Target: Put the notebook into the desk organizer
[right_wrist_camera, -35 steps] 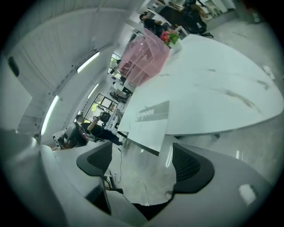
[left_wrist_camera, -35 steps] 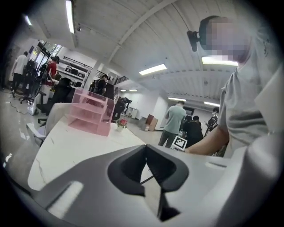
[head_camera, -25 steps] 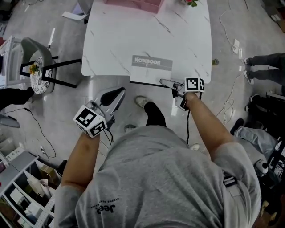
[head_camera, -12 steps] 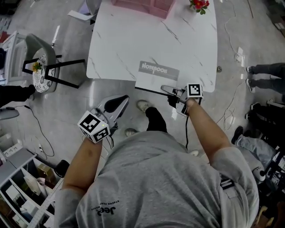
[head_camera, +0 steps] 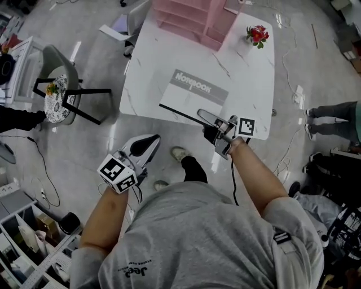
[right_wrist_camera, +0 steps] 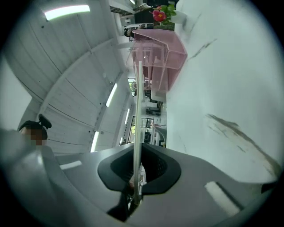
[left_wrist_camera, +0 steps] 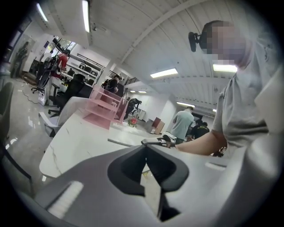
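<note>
Overhead, a glossy grey floor (head_camera: 84, 141) surrounds the white marble table (head_camera: 248, 73). At its far end stands the pink desk organizer (head_camera: 192, 17), with red flowers (head_camera: 258, 35) beside it. The grey notebook (head_camera: 192, 93) sits over the table's near part, well apart from the organizer. The right gripper (head_camera: 202, 114) is closing, clamped on the notebook's near edge. The left gripper (head_camera: 151, 140) hangs over the floor, jaws together on nothing.

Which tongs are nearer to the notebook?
Right. The right tongs grip the near edge of the notebook; the left tongs hang off the table, well short of it.
</note>
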{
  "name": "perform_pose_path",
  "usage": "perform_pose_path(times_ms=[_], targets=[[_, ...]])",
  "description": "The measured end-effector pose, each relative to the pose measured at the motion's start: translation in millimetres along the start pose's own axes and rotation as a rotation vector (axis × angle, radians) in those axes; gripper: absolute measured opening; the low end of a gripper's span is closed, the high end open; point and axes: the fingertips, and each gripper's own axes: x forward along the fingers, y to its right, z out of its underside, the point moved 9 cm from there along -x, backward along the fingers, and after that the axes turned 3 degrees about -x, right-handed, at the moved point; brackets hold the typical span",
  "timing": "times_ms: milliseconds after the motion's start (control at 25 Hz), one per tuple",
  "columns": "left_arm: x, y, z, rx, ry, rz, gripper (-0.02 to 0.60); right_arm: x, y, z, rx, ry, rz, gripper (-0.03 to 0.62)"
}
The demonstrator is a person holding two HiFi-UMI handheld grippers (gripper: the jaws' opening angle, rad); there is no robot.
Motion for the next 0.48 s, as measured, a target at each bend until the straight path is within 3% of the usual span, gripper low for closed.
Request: perform_pose_path(times_ms=[480], targets=[[-20.7,-35.8,-15.7,-0.007,0.021,-0.079,0.060,105.1,26.2,-101.3,-0.096,0.265,0.010,0.011]])
